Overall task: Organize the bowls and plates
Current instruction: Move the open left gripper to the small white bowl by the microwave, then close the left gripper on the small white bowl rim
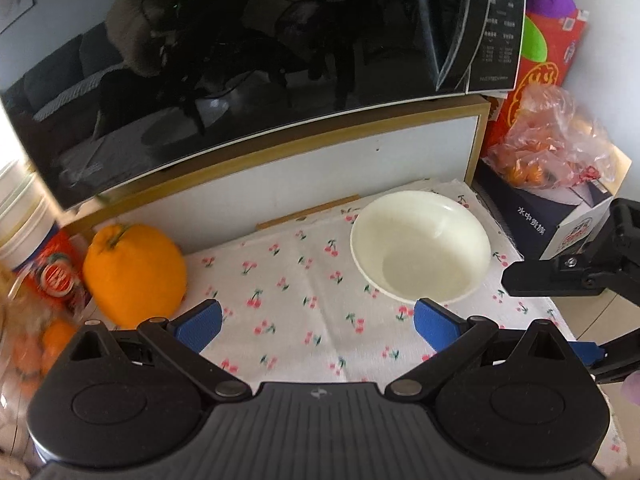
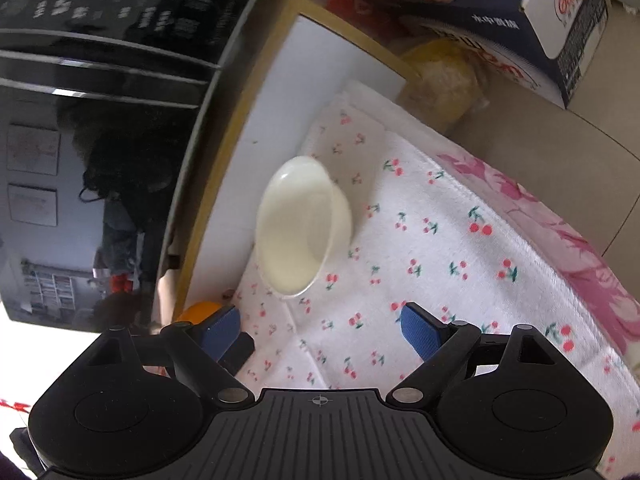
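A black microwave (image 1: 248, 52) stands behind the cherry-print cloth (image 1: 304, 300), where a big orange (image 1: 134, 274) sits far left and the white bowl (image 1: 420, 246) sits empty at right, just beyond the left gripper (image 1: 318, 326) and right gripper (image 2: 320, 332), both wide and empty.

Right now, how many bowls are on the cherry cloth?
1. A white bowl sits upright and empty on the cherry-print cloth, toward its far right corner near the white panel. No plates are visible; others may be out of view.
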Demonstrator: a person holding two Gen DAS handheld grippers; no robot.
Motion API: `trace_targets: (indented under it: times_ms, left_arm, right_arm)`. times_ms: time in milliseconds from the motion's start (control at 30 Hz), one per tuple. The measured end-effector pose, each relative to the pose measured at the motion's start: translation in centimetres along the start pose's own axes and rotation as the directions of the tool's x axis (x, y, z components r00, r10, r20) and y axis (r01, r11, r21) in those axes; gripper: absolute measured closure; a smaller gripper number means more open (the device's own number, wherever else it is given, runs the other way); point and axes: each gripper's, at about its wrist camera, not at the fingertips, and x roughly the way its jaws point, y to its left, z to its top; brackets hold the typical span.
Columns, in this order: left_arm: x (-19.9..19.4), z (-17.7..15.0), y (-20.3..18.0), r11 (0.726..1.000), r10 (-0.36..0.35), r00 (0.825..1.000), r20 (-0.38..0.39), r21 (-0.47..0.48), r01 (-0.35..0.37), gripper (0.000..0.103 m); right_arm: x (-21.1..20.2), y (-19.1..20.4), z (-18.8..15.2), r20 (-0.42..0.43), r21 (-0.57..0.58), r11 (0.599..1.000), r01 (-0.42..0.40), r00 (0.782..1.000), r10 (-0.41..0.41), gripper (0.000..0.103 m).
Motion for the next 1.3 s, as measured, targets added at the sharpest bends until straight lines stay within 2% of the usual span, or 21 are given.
trace_targets:
  times_ms: [200, 333, 533, 600, 767, 867, 933, 1133, 1300]
  left_arm:
    - [1.9, 0.9, -0.5, 0.999, -0.024, 1.000, 0.012, 0.021, 0.024, 0.001]
    - [3.3, 1.5, -0.6, 0.999, -0.049, 0.999, 0.006, 0.002, 0.049, 0.006]
    - [5.1, 1.9, -0.9, 0.997, -0.070, 0.997, -0.010, -0.012, 0.070, 0.020]
    - [5.6, 2.0, -1.0, 0.997, -0.074, 0.997, -0.016, -0.014, 0.074, 0.029]
    - [6.6, 1.9, -1.2, 0.996, -0.093, 0.995, -0.031, -0.022, 0.092, 0.048]
    - [6.9, 1.7, -1.1, 0.995, -0.097, 0.995, -0.038, -0.025, 0.096, 0.050]
    - [7.2, 1.7, -1.1, 0.995, -0.101, 0.994, -0.047, -0.028, 0.099, 0.056]
    - [7.2, 1.3, -0.9, 0.993, -0.116, 0.992, -0.054, -0.041, 0.114, 0.068]
    - [6.8, 1.3, -1.1, 0.990, -0.135, 0.989, -0.058, -0.038, 0.132, 0.085]
  right_arm:
    - [0.8, -1.4, 1.7, 0.043, 0.053, 0.994, -0.093, 0.995, 0.090, 0.014]
    - [1.4, -2.2, 2.4, 0.076, 0.078, 0.990, -0.120, 0.991, 0.114, 0.014]
    - [2.8, -2.3, 2.9, 0.103, 0.062, 0.986, -0.156, 0.983, 0.149, 0.014]
    - [3.1, -2.1, 2.8, 0.117, 0.048, 0.986, -0.159, 0.981, 0.152, 0.015]
    - [3.7, -2.0, 2.7, 0.145, 0.012, 0.992, -0.126, 0.982, 0.123, 0.024]
    - [4.0, -2.1, 2.6, 0.152, 0.004, 0.994, -0.105, 0.983, 0.103, 0.034]
    - [4.1, -2.1, 2.5, 0.160, -0.006, 0.996, -0.089, 0.983, 0.089, 0.044]
    - [4.3, -1.9, 2.2, 0.168, -0.027, 0.997, -0.078, 0.982, 0.082, 0.063]
    - [4.6, -1.6, 2.1, 0.181, -0.048, 0.997, -0.054, 0.981, 0.062, 0.075]
